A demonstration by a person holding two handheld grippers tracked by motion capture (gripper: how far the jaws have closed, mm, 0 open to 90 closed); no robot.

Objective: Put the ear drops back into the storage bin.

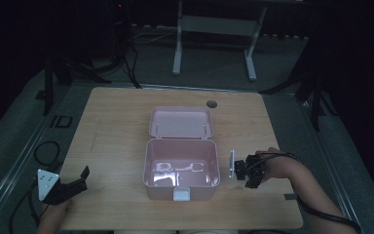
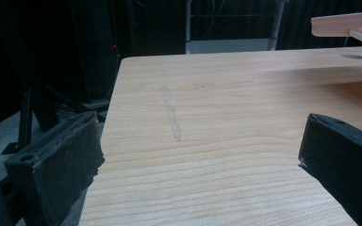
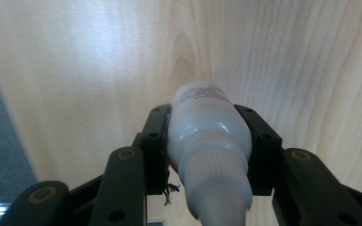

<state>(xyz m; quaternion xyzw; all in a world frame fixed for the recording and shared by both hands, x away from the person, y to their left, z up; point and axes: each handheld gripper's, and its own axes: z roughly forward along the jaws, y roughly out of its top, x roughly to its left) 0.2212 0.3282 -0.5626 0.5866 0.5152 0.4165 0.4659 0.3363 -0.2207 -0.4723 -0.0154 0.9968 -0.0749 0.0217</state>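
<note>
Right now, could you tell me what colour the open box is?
Pale pink box, clearest in the high view.

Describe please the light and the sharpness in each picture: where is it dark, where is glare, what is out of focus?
High view: dim overall, the surroundings nearly black, with white glare on the floor of the open pink box. Left gripper view: the table is evenly lit and sharp, while the jaws are near and soft. Right gripper view: bright, washed-out wood; the white bottle carries a shiny highlight, and its near cap end blurs.

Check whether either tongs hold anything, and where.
The right tongs clamp a small white plastic squeeze bottle across its body, above the cap. The left tongs hold nothing.
</note>
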